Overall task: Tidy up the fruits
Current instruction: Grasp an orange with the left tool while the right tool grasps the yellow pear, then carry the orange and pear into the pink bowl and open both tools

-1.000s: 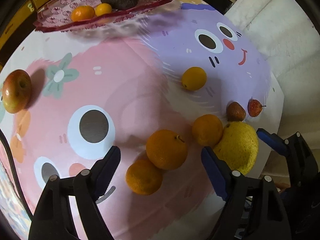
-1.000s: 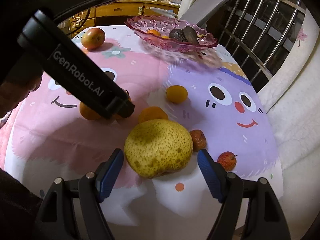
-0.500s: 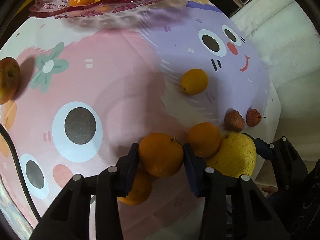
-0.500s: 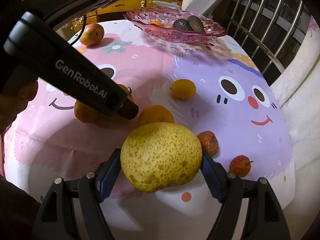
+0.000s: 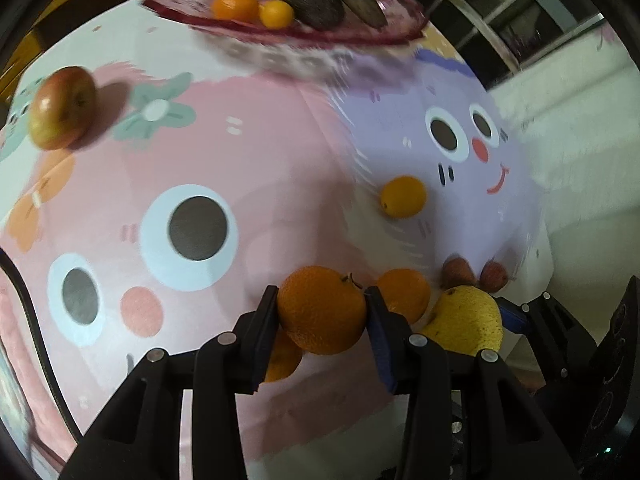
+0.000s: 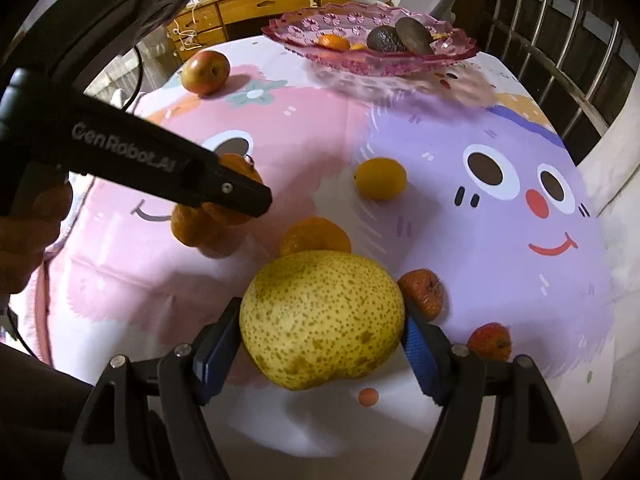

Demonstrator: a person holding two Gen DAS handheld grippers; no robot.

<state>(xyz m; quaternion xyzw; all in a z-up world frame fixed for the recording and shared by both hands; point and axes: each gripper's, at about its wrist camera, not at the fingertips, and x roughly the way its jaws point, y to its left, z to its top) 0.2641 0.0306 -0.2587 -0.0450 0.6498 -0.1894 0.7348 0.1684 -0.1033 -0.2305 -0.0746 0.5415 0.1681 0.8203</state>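
Note:
My left gripper (image 5: 322, 312) is shut on an orange (image 5: 320, 308) and holds it just above the cartoon tablecloth; another orange (image 5: 282, 358) lies under it. My right gripper (image 6: 322, 320) is shut on a big speckled yellow pear (image 6: 322, 318), lifted slightly. The pear also shows in the left wrist view (image 5: 466, 322). The pink glass fruit dish (image 6: 400, 62) stands at the table's far side and holds two small oranges (image 5: 236, 6) and two dark avocados (image 5: 312, 0).
Loose on the cloth: a red apple (image 6: 206, 72) far left, a small yellow citrus (image 6: 380, 179) in the middle, an orange (image 6: 316, 236) behind the pear, two small reddish fruits (image 6: 422, 292) (image 6: 490, 340) at the right. Metal railing (image 6: 560, 60) beyond the table's right edge.
Both grippers closed from open: the left on the orange, the right on the pear. Both fruits have since risen slightly off the cloth.

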